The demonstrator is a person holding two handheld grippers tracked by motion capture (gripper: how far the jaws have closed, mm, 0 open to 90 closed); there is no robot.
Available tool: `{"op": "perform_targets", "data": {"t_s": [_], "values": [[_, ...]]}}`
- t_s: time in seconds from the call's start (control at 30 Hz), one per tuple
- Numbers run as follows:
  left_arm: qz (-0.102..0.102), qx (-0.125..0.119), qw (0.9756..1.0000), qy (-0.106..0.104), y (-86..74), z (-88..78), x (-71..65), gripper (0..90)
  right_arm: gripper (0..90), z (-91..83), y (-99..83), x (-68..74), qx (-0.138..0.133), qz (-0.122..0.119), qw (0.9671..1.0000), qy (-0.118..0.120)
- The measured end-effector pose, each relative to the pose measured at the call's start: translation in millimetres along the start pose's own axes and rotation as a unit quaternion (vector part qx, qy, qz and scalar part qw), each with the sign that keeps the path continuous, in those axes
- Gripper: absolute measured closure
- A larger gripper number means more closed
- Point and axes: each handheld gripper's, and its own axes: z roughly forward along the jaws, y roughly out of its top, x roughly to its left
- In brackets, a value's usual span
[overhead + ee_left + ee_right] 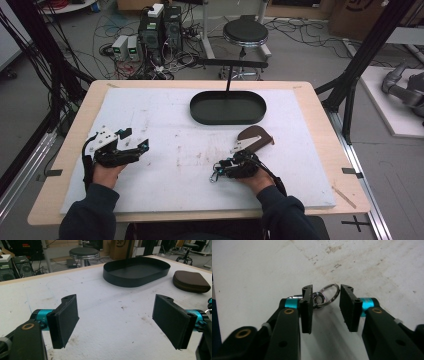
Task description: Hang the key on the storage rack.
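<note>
right gripper (pixel 325 305): jaws partly open around key ring (pixel 328 295) on the mat, not clamped | left gripper (pixel 115 320): wide open, empty | pouch (pixel 191 281) beside tray (pixel 136 277) | tray empty; likely nothing moved yet, grasp pending

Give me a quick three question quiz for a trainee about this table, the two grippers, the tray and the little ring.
1. True or false: the black oval tray has something in it.
2. Which gripper has a metal key ring between its jaws: A, the left gripper; B, the right gripper?
3. Fill in: the brown zip pouch lies on the white table mat, ____ the tray.

Key: 1 false, the tray is empty. 2 B; its jaws stand apart, with the ring against one pad and not visibly clamped. 3 outside (beside).
</note>
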Motion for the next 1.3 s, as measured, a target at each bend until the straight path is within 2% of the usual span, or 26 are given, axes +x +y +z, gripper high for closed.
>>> {"op": "perform_targets", "data": {"t_s": [0.23,0.4,0.6,0.7,0.83,1.07,1.17,1.3], "values": [[0.0,0.003,1.0,0.001,-0.8,0.2,0.1,20.8,77.1,-0.3,-0.2,-0.5,0.004,-0.003,1.0,0.005],[-0.001,0.002,1.0,0.001,-1.1,-0.2,-0.1,20.9,87.6,-1.1,-0.1,0.0,0.007,-0.013,0.9999,0.005],[-0.002,0.004,1.0,0.0,-1.7,-0.2,0.3,21.1,89.4,-2.1,1.1,2.4,0.013,-0.029,0.9995,0.004],[-0.001,0.006,1.0,-0.001,-2.0,0.0,0.4,21.1,89.8,-4.0,1.9,4.0,0.011,-0.037,0.9992,-0.006],[-0.001,0.006,1.0,-0.002,-1.8,0.1,0.7,21.2,90.0,-9.1,3.4,5.0,-0.002,-0.048,0.9987,-0.016],[-0.002,0.006,1.0,-0.001,-2.3,-0.1,0.9,21.3,90.0,-27.3,7.3,1.7,-0.043,-0.055,0.9968,-0.04],[-0.002,0.005,1.0,0.0,-1.9,-0.7,0.7,21.4,90.0,-36.7,10.3,-1.5,-0.064,-0.06,0.9948,-0.052],[-0.003,0.005,1.0,0.001,-2.2,-1.2,1.1,21.4,90.0,-49.8,15.2,-8.6,-0.083,-0.056,0.9927,-0.068]]}}
